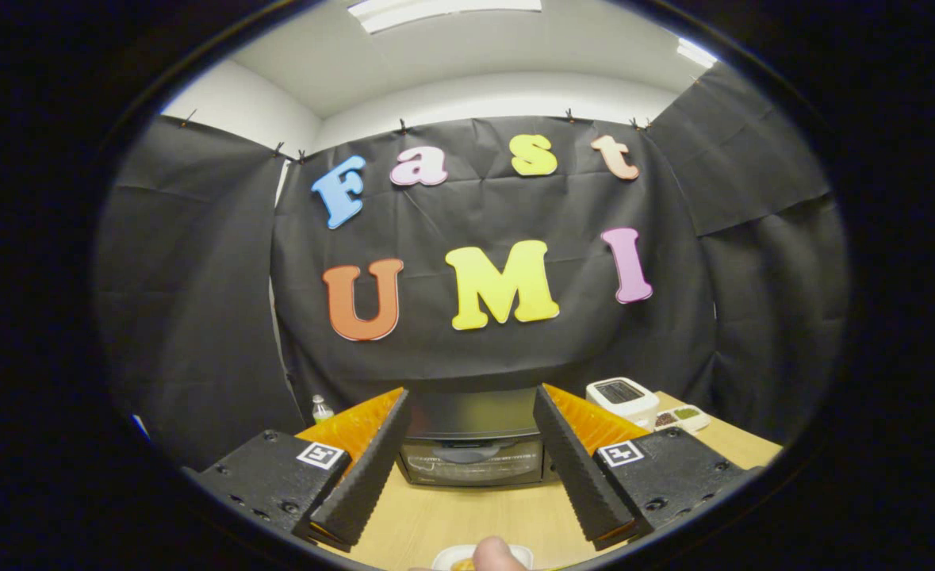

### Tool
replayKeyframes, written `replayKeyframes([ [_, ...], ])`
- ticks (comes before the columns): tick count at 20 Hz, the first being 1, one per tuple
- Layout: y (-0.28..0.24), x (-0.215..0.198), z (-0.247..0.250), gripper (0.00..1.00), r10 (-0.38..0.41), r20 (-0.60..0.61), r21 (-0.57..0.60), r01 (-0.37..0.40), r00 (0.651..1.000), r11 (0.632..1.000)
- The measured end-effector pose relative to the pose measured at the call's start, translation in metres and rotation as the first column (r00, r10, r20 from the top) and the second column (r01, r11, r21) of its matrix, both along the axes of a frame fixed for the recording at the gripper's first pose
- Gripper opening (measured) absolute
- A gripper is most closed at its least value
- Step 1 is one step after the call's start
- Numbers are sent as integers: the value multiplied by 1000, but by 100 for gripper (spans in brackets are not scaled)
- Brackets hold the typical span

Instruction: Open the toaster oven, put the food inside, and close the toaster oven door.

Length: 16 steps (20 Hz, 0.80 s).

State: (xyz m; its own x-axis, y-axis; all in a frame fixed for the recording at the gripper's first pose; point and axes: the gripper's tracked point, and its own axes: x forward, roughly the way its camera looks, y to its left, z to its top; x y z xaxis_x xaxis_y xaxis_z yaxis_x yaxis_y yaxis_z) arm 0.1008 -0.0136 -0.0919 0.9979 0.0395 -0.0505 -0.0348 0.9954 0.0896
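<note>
- Toaster oven (471,444) sits on the table (467,515), ahead of the gripper (471,404), framed between its spread fingers.
- Scale (622,396) right of the oven, small tray (683,415) beside it.
- Bottle (321,408) left, behind.
- Plate (515,553) nearest, under a fingertip (492,553).

I see my tongs (471,456) spread wide, both fingers (364,476) empty and gripping nothing. A fingertip (492,553) of a person's hand shows just below them.
</note>
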Motion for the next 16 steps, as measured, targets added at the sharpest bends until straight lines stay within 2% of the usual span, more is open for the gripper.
replayKeyframes([
  [5, 2, 55, -35, 100, -31, 2, -70, 31, 1000, 997],
  [8, 6, 94, -74, 100, -44, -27, -107, 41, 999, 993],
  [11, 10, 128, -120, 100, -37, -104, -80, 29, 994, 996],
  [16, 5, 154, -174, 100, -57, -189, -47, 49, 980, 998],
])
